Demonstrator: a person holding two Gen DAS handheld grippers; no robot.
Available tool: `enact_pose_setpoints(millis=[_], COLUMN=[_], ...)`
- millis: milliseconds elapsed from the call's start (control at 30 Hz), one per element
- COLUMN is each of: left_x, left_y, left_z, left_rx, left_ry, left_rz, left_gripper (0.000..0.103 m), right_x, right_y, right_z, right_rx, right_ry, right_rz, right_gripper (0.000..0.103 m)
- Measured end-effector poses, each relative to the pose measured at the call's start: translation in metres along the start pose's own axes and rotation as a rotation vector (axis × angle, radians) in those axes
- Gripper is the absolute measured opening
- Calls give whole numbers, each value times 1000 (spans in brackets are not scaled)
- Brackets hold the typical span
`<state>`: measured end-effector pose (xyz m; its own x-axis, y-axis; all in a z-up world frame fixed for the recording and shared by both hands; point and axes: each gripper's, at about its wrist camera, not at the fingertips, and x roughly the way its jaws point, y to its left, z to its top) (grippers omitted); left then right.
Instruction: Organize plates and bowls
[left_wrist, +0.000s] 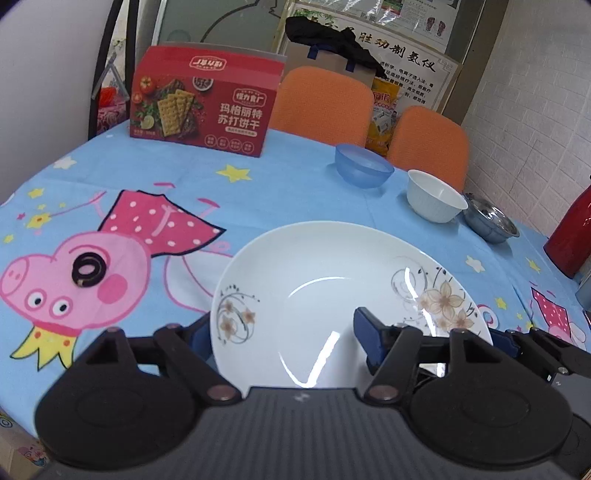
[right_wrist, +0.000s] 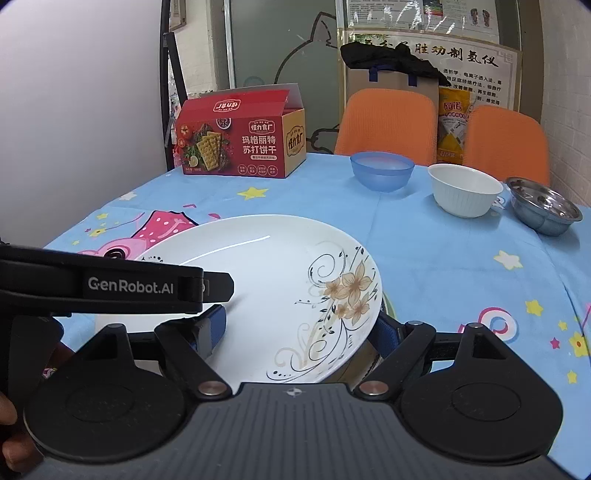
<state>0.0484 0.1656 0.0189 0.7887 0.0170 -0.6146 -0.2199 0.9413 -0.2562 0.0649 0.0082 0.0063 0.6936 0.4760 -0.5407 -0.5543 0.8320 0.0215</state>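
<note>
left wrist: glossy round floral plate (left_wrist: 332, 295)

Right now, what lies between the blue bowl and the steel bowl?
The white bowl stands between the blue bowl and the steel bowl, apart from both. The right wrist view shows it best.

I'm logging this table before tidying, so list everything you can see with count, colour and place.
plate: one, white with brown flowers, near table edge, between both tongs
blue bowl: one, translucent, far side
white bowl: one, right of blue bowl
steel bowl: one, silvery, far right
cracker box: one, red, far left, flap open
chairs: two, orange, behind table
tablecloth: one, light blue, pig cartoons
black ring: one, on tablecloth, left
left tongs: black, blue pads, straddling plate rim
right tongs: black, blue pads, straddling plate rim
</note>
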Motion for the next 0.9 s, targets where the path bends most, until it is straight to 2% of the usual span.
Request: enact_pose_setpoints(millis=[233, 367, 567, 667, 800, 900], left_x=[2, -1, -9, -11, -12, -13], left_y=[2, -1, -4, -7, -14, -17], left_z=[2, 4, 12, 15, 16, 16], left_rx=[-7, 12, 24, 24, 36, 48], left_ry=[8, -18, -62, -69, -73, -74], left_rz=[-13, 4, -8, -18, -21, -23], left_gripper=[67, 67, 67, 68, 68, 68], right_x=[-4, -6, -16, -18, -23, -28], right_y=[0, 6, -5, -14, -9, -9], right_z=[0, 0, 5, 6, 7, 8], right_rx=[-23, -71, -27, 9, -21, -25], right_ry=[0, 15, -24, -33, -53, -84], right_rz=[-9, -27, -53, -32, 13, 3], right_gripper=[103, 103, 103, 103, 103, 103])
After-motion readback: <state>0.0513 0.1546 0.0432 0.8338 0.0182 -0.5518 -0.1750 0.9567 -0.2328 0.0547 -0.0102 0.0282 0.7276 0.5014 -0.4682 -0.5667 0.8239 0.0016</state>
